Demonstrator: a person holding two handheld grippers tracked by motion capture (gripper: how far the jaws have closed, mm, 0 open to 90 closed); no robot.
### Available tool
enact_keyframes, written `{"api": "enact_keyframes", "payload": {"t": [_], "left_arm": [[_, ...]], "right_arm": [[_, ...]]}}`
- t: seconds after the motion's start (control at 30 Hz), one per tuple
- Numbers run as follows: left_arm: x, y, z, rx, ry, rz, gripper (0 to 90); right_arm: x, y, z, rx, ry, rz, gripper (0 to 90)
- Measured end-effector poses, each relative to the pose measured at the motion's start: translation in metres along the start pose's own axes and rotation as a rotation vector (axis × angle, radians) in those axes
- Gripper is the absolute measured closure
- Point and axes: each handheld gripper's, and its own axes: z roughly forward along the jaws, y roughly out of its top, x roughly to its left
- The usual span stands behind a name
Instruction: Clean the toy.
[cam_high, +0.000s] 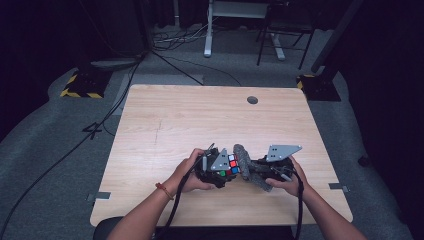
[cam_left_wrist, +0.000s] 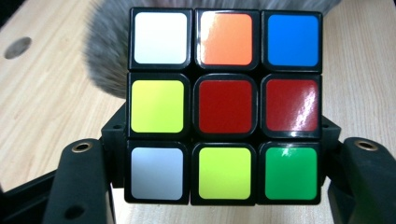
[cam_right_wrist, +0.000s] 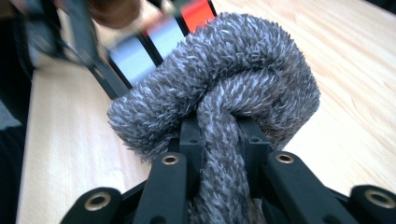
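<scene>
- My left gripper (cam_high: 226, 169) clamps the unlabelled puzzle cube (cam_left_wrist: 224, 105).
- My right gripper (cam_high: 252, 170) grips a grey fuzzy cloth (cam_right_wrist: 219, 107), pressed against the cube above the table (cam_high: 200, 120).

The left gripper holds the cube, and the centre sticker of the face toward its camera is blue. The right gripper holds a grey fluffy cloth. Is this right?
Not quite. The centre sticker is red, as the left gripper view shows; blue is only at the top corner. The rest stands: the left gripper holds the cube, and the right gripper holds the grey fluffy cloth.
</scene>
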Motion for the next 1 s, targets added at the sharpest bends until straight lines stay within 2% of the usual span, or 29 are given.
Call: {"api": "enact_keyframes", "payload": {"t": [0.1, 0.17, 0.3, 0.4, 0.5, 0.67, 0.7, 0.77, 0.83, 0.87, 0.9, 1.0], "left_arm": [[0.001, 0.001, -0.002, -0.007, -0.002, -0.001, 33.3], [0.0, 0.0, 0.0, 0.015, -0.005, -0.002, 33.2], [-0.002, -0.002, 0.006, 0.043, -0.007, 0.014, 33.0], [-0.002, -0.001, 0.01, 0.047, -0.011, 0.011, 32.9], [-0.003, -0.001, 0.014, 0.062, -0.019, 0.016, 32.9], [-0.002, 0.0, 0.014, 0.061, -0.002, 0.02, 33.1], [-0.002, 0.0, 0.014, 0.06, -0.001, 0.017, 33.1], [-0.001, 0.0, 0.013, 0.052, -0.006, 0.014, 33.2], [-0.002, 0.0, 0.011, 0.048, -0.011, 0.012, 33.2], [-0.002, 0.0, 0.01, 0.048, -0.011, 0.018, 33.2], [-0.003, 0.0, 0.009, 0.047, -0.011, 0.019, 33.2], [-0.003, 0.001, 0.006, 0.031, -0.008, 0.017, 33.3]], "right_arm": [[-0.001, -0.001, -0.002, -0.011, 0.009, 0.01, 76.5], [0.004, 0.003, -0.004, -0.035, 0.031, 0.016, 76.6], [0.017, 0.012, -0.005, -0.057, 0.045, -0.016, 76.6], [0.02, 0.016, -0.005, -0.084, 0.064, -0.017, 76.6], [0.023, 0.019, -0.004, -0.089, 0.067, -0.028, 76.6], [0.024, 0.02, -0.003, -0.08, 0.053, -0.033, 76.5], [0.022, 0.019, -0.004, -0.071, 0.033, -0.043, 76.5], [0.019, 0.018, -0.004, -0.062, 0.023, -0.041, 76.5], [0.013, 0.013, -0.002, -0.022, -0.021, -0.048, 76.5], [0.01, 0.01, 0.0, -0.011, -0.022, -0.032, 76.5], [0.005, 0.005, 0.002, -0.007, -0.001, 0.004, 76.5], [0.002, -0.001, 0.007, 0.038, -0.016, 0.008, 76.5]]}}
